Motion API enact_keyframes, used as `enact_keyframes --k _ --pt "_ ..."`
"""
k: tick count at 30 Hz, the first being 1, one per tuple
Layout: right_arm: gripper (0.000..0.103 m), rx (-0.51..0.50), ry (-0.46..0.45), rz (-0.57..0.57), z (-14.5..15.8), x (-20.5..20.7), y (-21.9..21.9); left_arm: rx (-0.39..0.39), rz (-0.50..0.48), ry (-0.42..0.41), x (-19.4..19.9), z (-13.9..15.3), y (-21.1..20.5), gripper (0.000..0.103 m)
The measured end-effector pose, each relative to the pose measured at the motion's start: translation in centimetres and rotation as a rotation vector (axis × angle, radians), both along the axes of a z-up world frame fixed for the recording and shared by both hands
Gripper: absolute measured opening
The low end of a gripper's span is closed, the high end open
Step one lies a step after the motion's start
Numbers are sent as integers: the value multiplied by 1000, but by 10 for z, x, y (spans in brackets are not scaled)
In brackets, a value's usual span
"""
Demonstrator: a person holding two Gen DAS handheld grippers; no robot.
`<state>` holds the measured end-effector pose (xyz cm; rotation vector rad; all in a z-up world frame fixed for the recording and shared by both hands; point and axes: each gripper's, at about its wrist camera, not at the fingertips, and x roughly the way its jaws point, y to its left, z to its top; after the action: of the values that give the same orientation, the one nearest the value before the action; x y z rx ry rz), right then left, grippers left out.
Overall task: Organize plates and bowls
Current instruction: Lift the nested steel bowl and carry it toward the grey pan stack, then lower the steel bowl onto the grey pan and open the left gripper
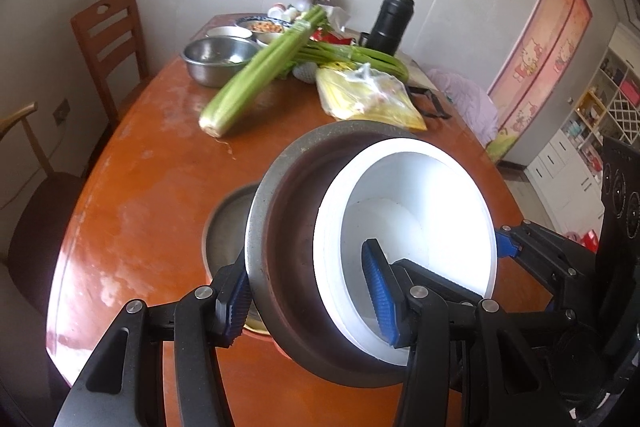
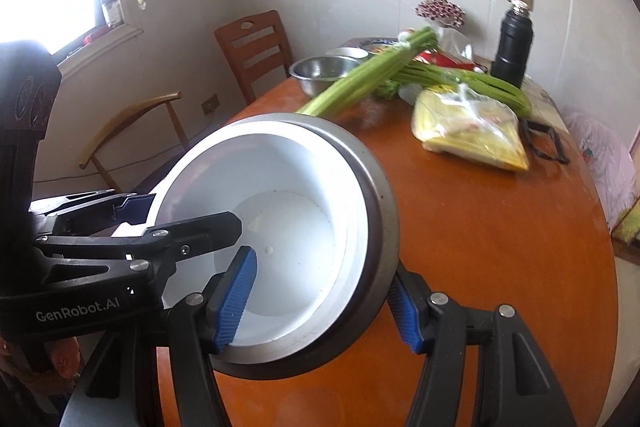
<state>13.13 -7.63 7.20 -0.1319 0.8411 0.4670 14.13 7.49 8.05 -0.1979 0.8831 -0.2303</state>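
Note:
A grey metal bowl (image 1: 280, 211) with a white bowl (image 1: 416, 195) nested inside it hangs tilted above the orange table (image 1: 152, 187). My left gripper (image 1: 306, 261) is shut on the stack's near-left wall, one blue pad outside the metal rim and one inside the white bowl. My right gripper (image 2: 320, 271) is shut on the opposite side of the metal bowl (image 2: 376, 211) and white bowl (image 2: 288, 227) in the same way. Each gripper shows in the other's view: the right gripper (image 1: 508, 243) and the left gripper (image 2: 132, 205). Another grey metal dish (image 1: 228, 227) rests on the table under the stack.
Farther back lie celery stalks (image 1: 260, 67), a steel basin (image 1: 216, 59), a yellow plastic bag (image 1: 368, 99), a black thermos (image 1: 390, 23) and dishes of food (image 1: 266, 27). Wooden chairs (image 1: 108, 39) stand along the left side. The table's rim curves round on the right (image 2: 600, 227).

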Motion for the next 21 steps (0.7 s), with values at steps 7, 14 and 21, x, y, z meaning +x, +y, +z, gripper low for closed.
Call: enact_keyframes --k 7,14,21 --pt "63 -2 44 31 -15 20 22 -1 30 45 17 -19 21 52" --pt "63 -16 102 39 -37 33 32 -12 41 91 28 -42 29 52" --pt "63 -28 133 28 -53 42 36 3 47 108 36 -55 27 52"
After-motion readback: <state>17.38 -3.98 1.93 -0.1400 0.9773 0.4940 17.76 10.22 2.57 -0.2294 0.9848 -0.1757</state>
